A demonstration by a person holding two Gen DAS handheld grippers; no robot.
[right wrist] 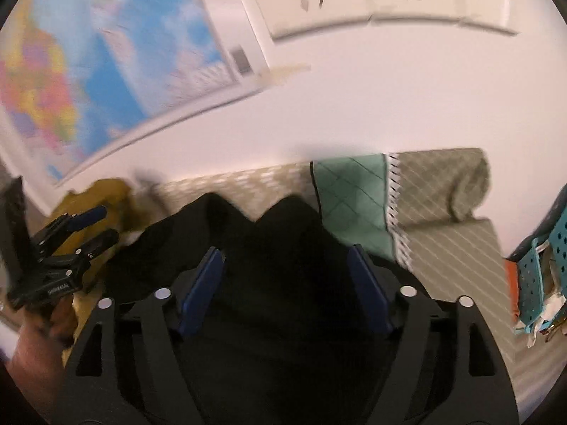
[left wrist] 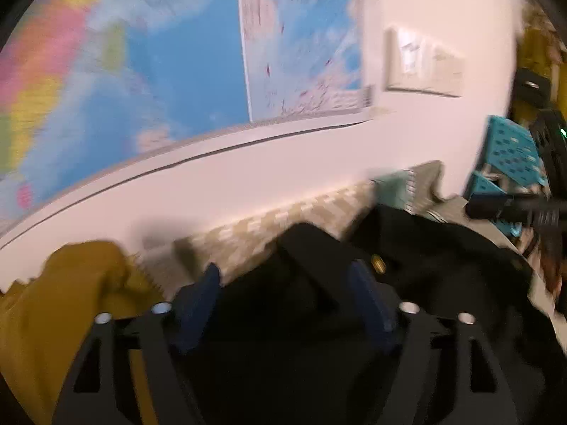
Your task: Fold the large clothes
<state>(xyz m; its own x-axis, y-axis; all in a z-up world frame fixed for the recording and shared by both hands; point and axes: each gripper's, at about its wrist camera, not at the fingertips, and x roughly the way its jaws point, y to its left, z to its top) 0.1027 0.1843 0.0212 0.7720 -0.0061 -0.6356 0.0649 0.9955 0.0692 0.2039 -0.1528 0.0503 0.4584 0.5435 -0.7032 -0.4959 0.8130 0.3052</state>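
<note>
**poster1:** So, comparing the two wrist views: the left tool (left wrist: pixel 283 279) is sitting with its blue pads spread wide, nothing pinched, and the black garment (left wrist: pixel 425 265) is lying heaped right under and ahead of it. Same story for the right tool (right wrist: pixel 285 265): pads spread, only hovering over the dark cloth, not pressing on it.

**poster2:** Yeah, agreed. The garment is piling up on a bed or couch with a patterned beige cover (right wrist: pixel 453 248), I can't tell which, up against the white wall. The right view is showing stuff the left one isn't giving clearly: a green quilted cloth (right wrist: pixel 351 202) lying just past the black heap, a rolled beige end of the cover, and the left tool off at the left edge with a hand (right wrist: pixel 32 354) under it.

**poster1:** And the left view is giving me a big mustard-yellow cloth (left wrist: pixel 88 283) right beside the left finger; the right view is only catching a bit of that. Both are showing the wall map (left wrist: pixel 159 71) and a teal perforated basket (left wrist: pixel 510 148).

**poster2:** Everything is looking smeared with blur though. Garment's shape is impossible to read, just black folds, and its lower part is getting cut off behind the tool bodies. There's a small gold thing (left wrist: pixel 377 265) on it, maybe a button, can't tell.
</note>
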